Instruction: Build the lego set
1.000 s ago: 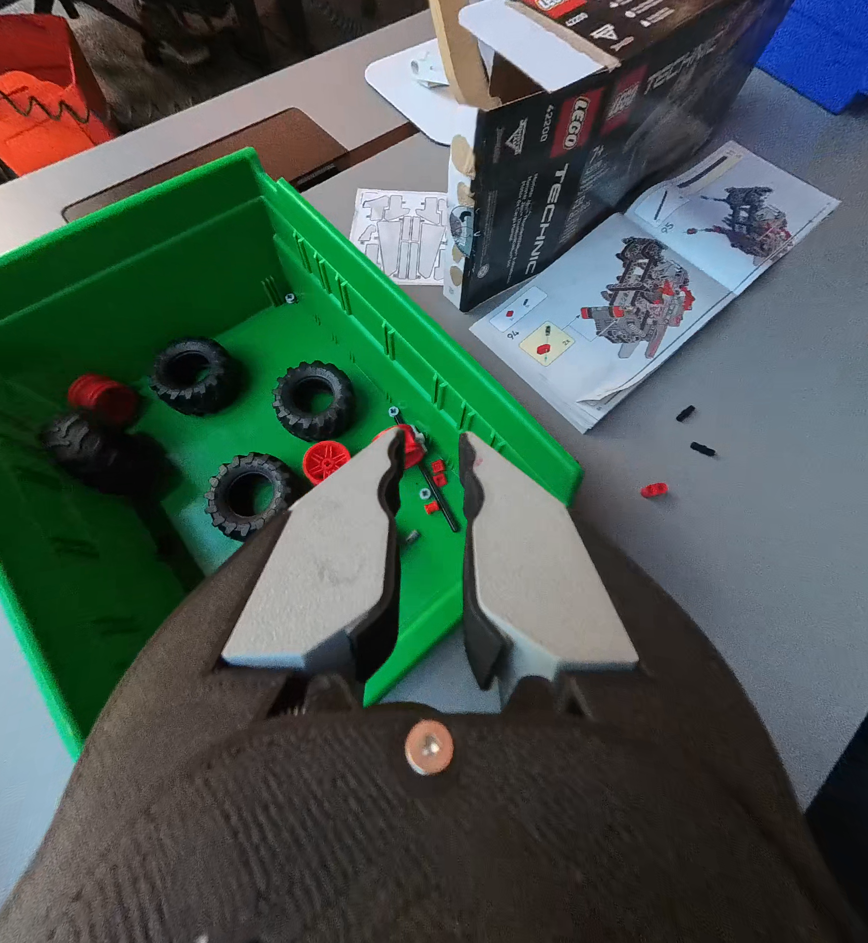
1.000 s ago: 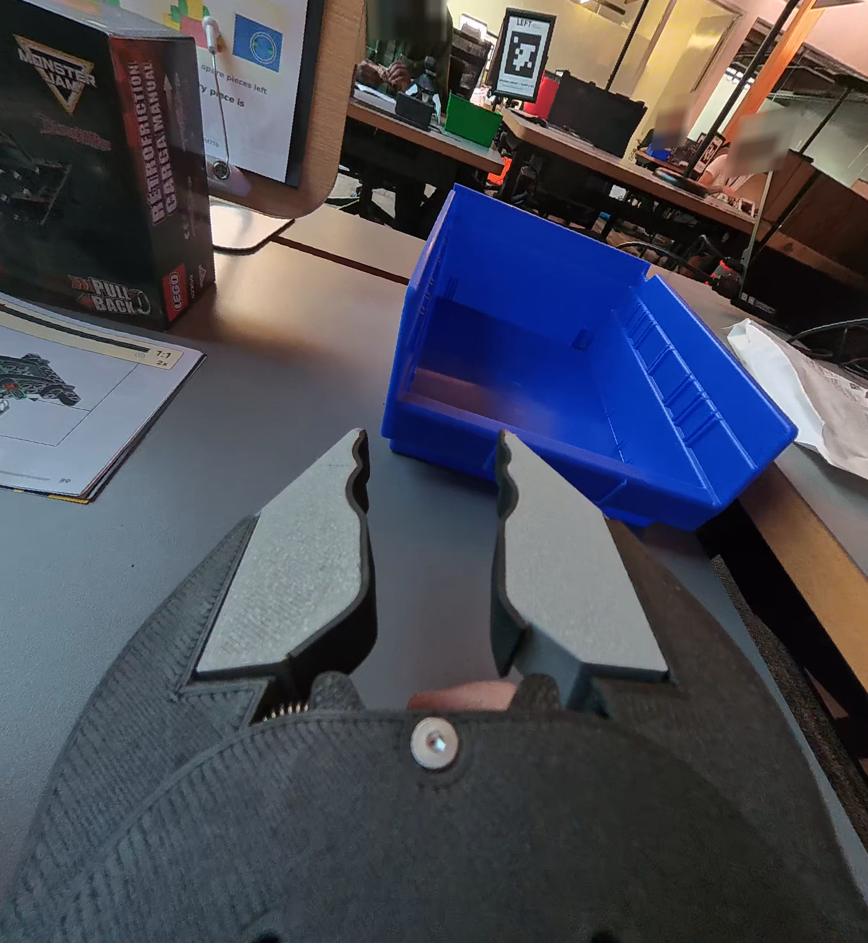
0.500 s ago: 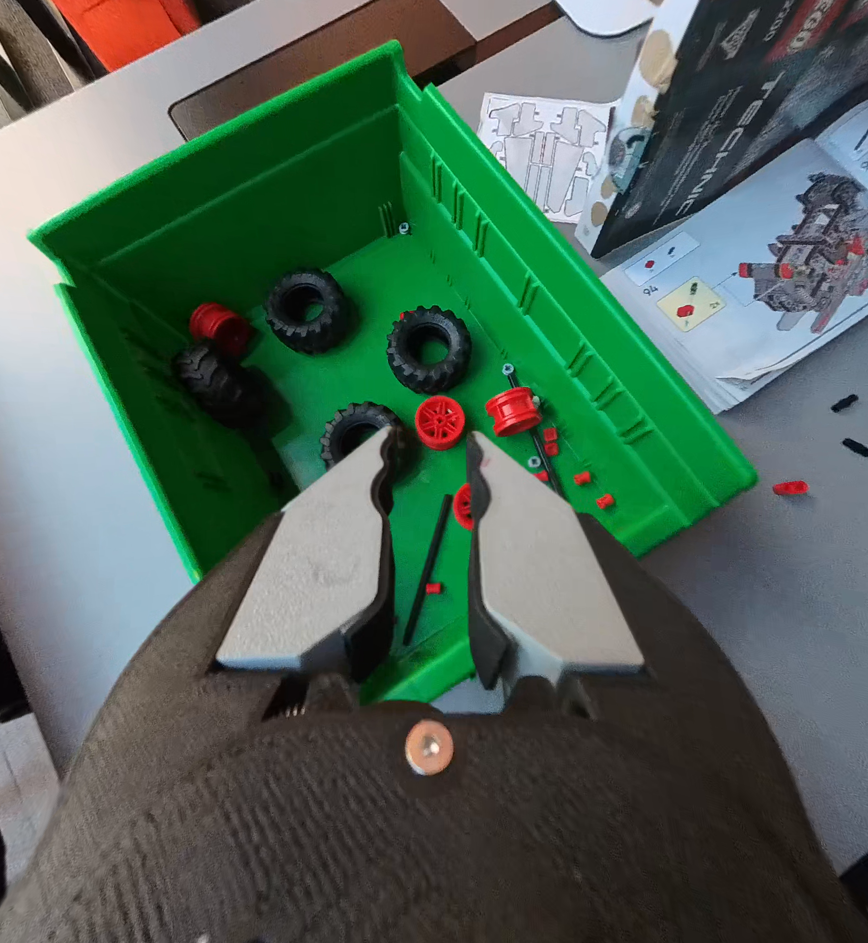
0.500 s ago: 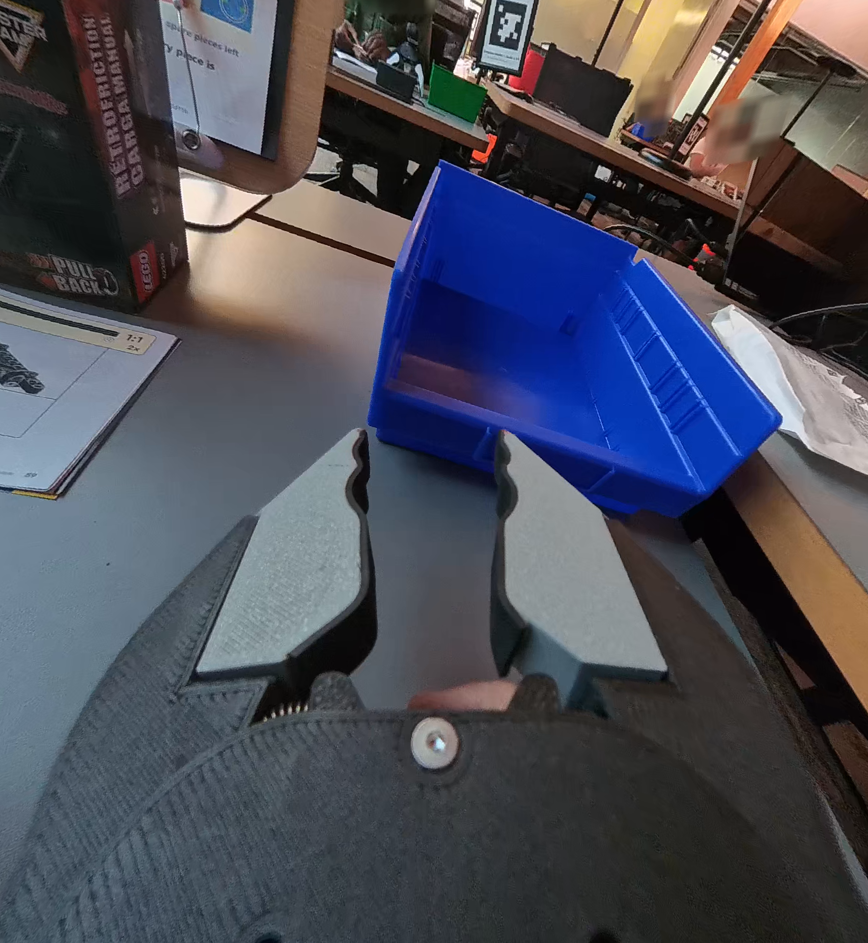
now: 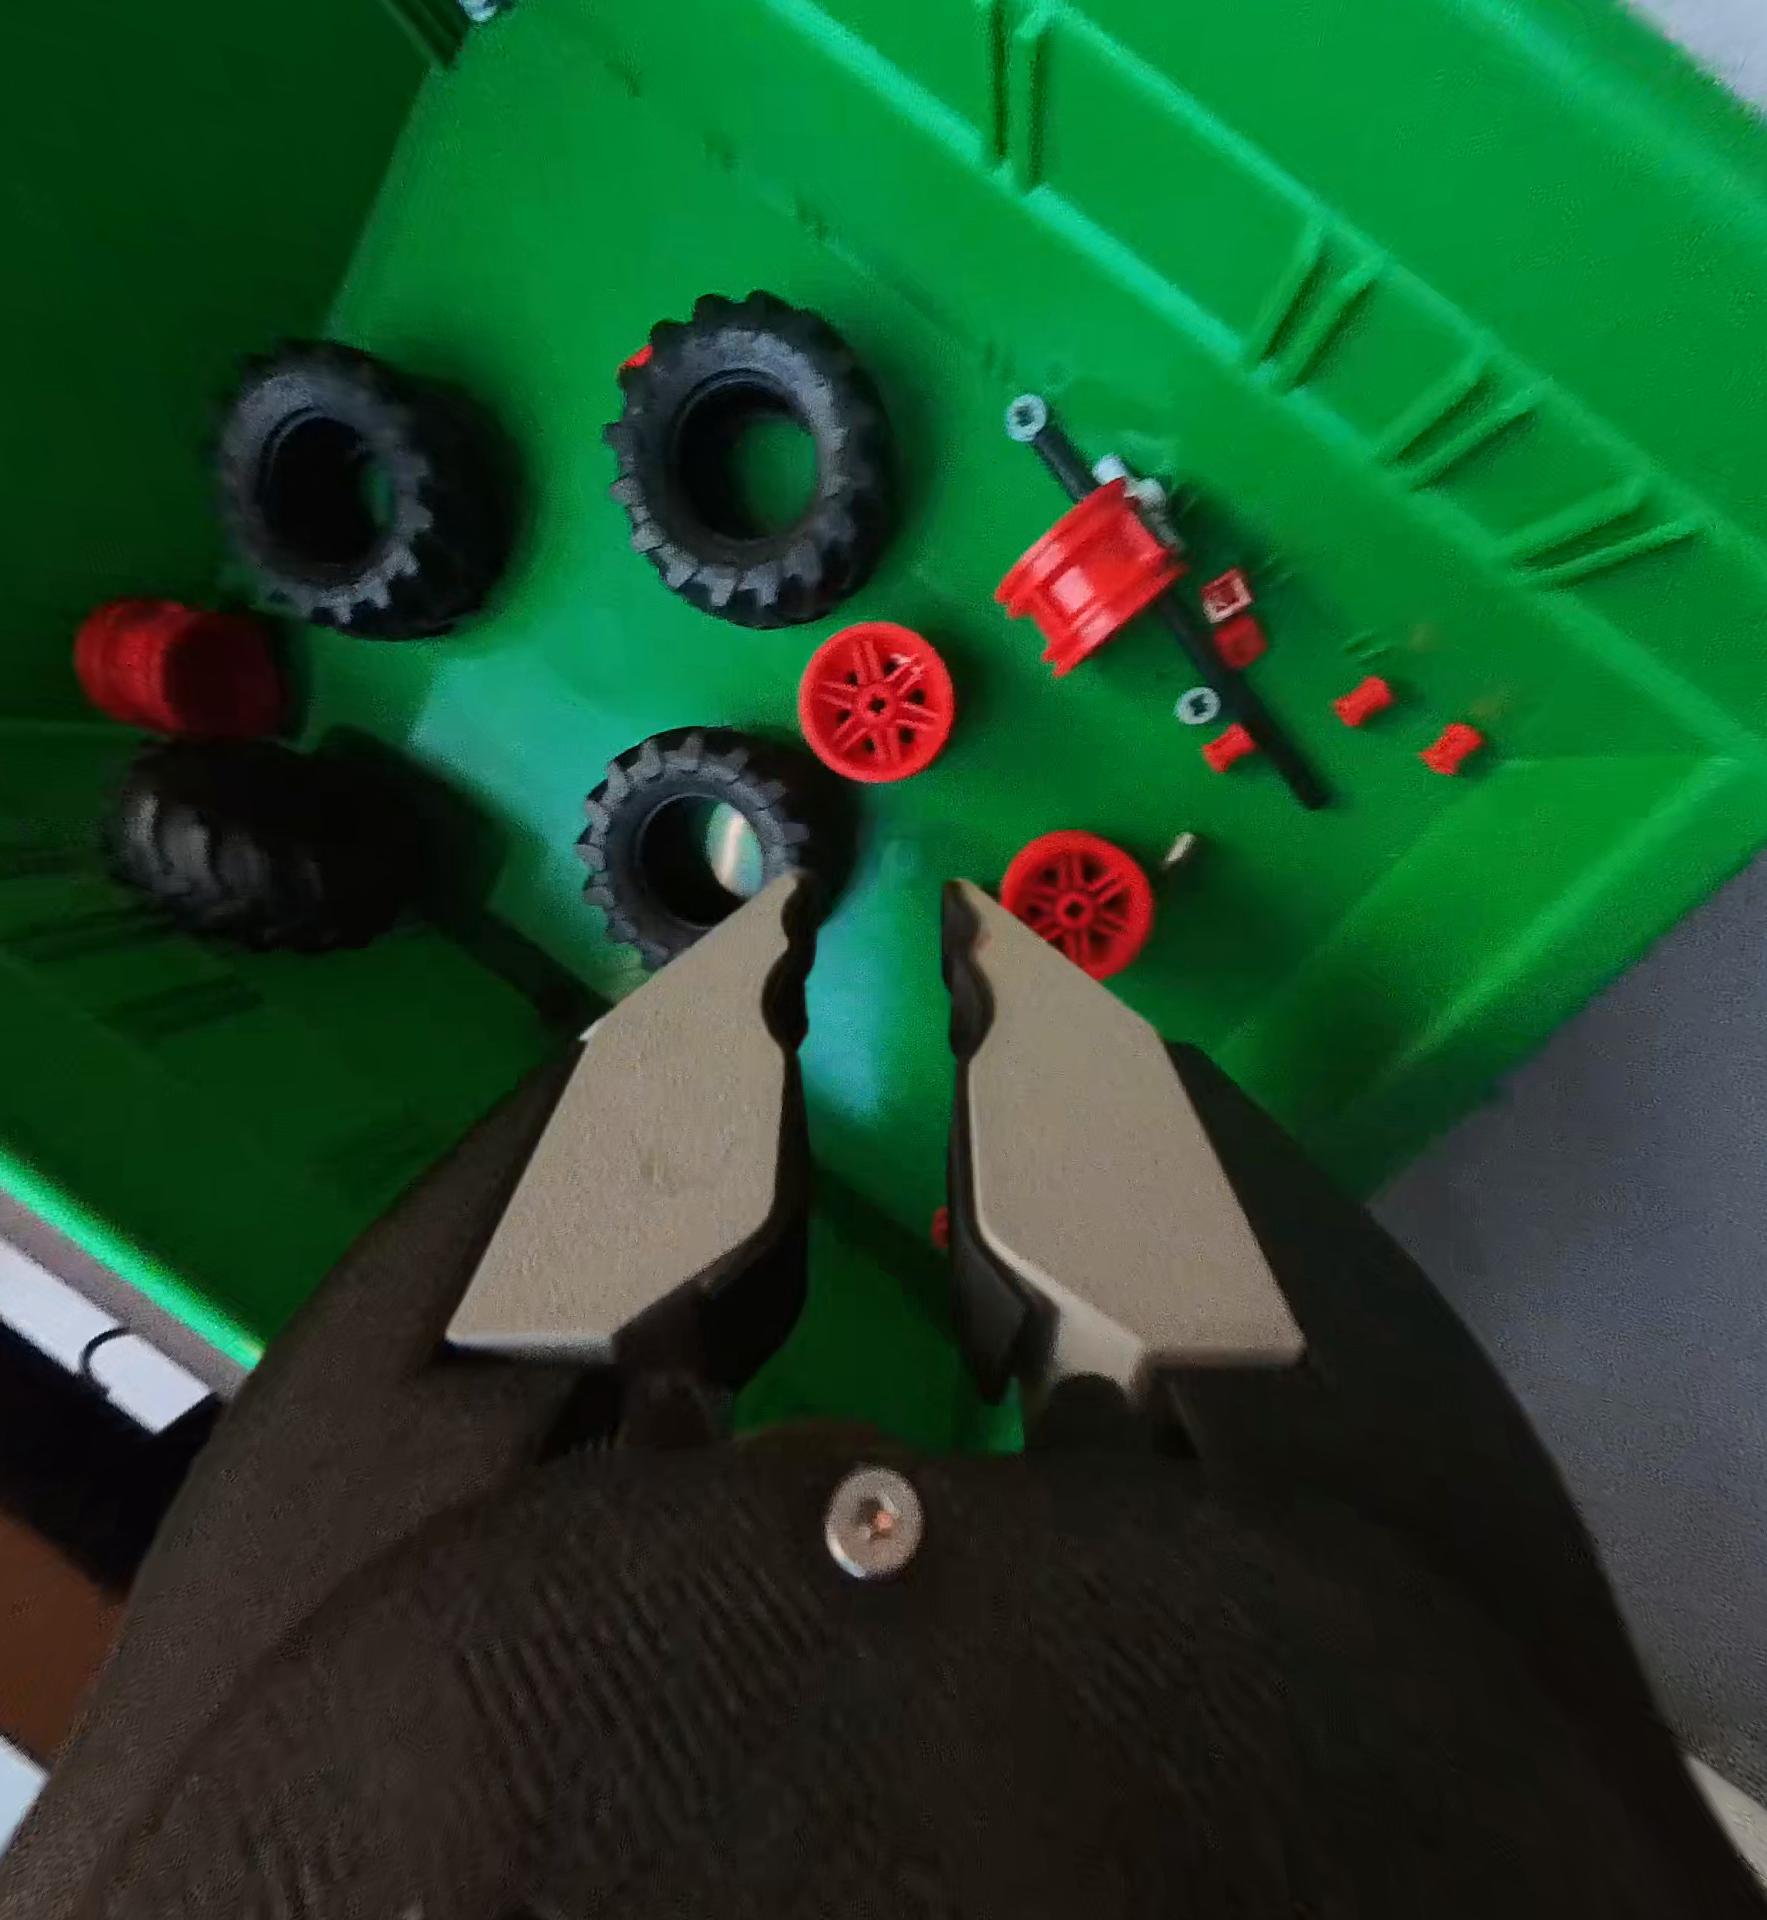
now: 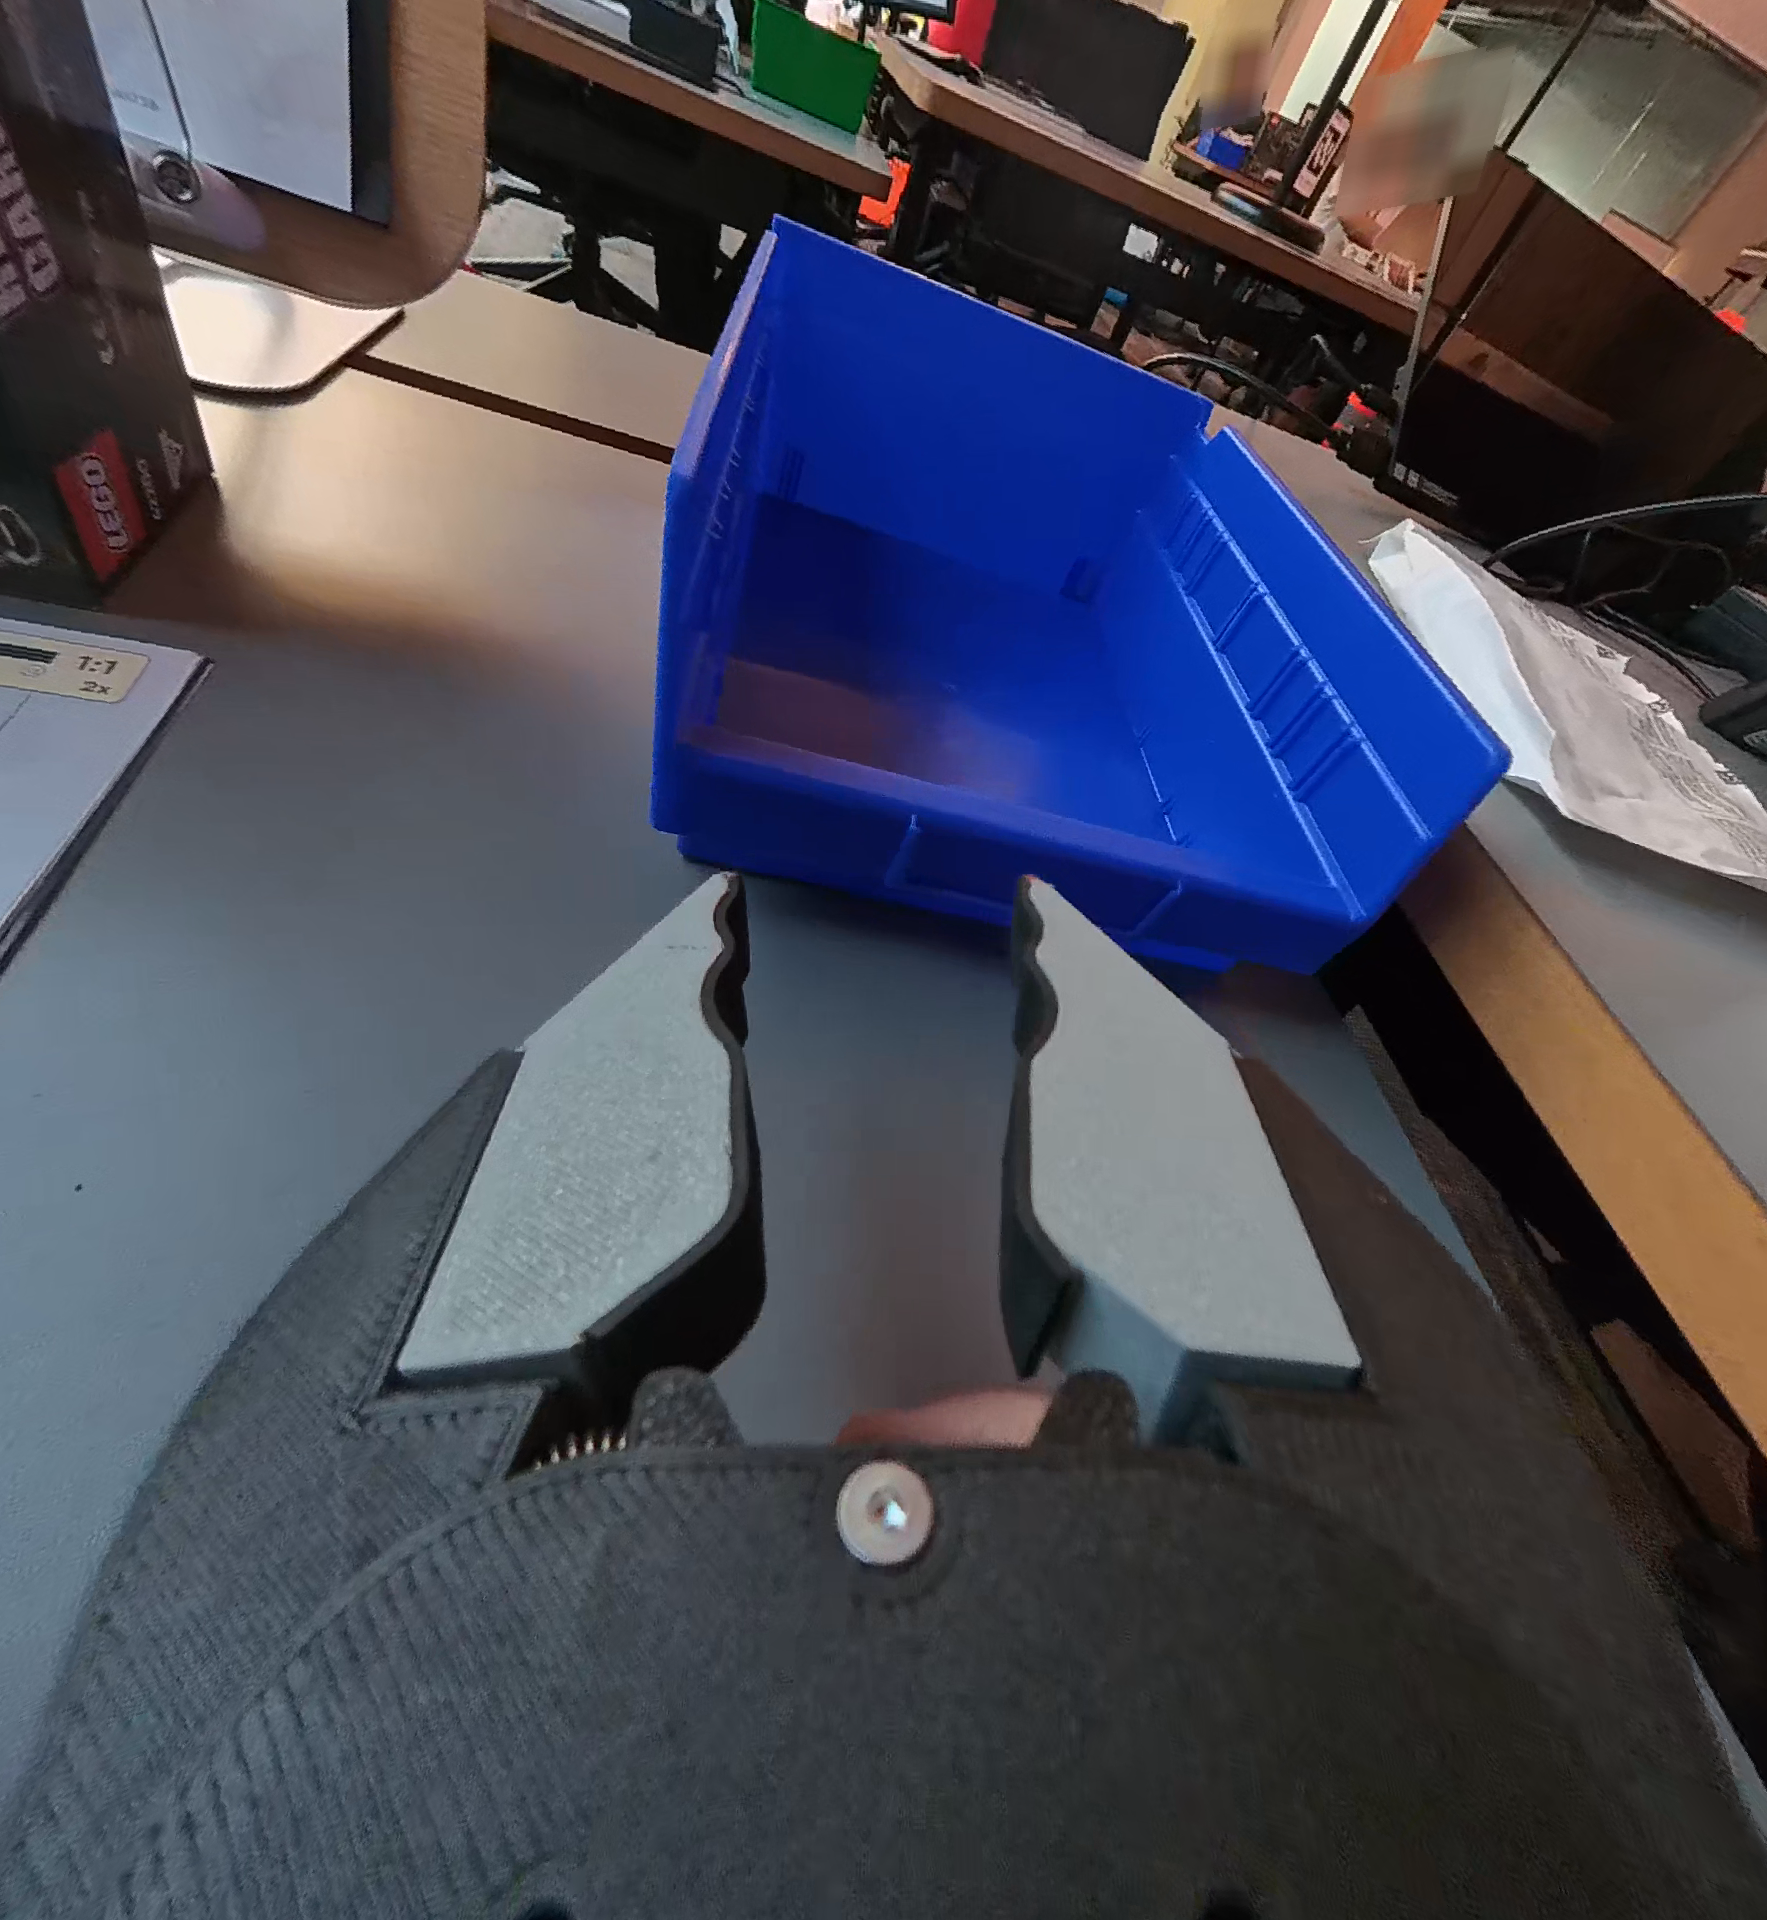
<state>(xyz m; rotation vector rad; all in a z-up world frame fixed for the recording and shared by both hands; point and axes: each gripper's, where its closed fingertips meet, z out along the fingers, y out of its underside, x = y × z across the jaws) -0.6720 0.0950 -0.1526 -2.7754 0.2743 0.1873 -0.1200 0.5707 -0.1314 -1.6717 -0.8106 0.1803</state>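
Tyres point(image 5: 697, 831) beneath left claw point(image 5: 874, 899), tips parted.

From my remote station, the right wrist view takes in a workshop: the dark grey counter point(image 6: 359, 831) runs to a pale wooden edge point(image 6: 1627, 1174) on the right. Far left, a monitor point(image 6: 266, 114) stands on a light foot. Beyond it, long brown workbenches point(image 6: 1118, 156) with dark legs cross the room, carrying dark equipment point(image 6: 1087, 62). Black cables point(image 6: 1627, 540) trail at far right. Glazed partitions point(image 6: 1637, 125) line the far wall under warm light.
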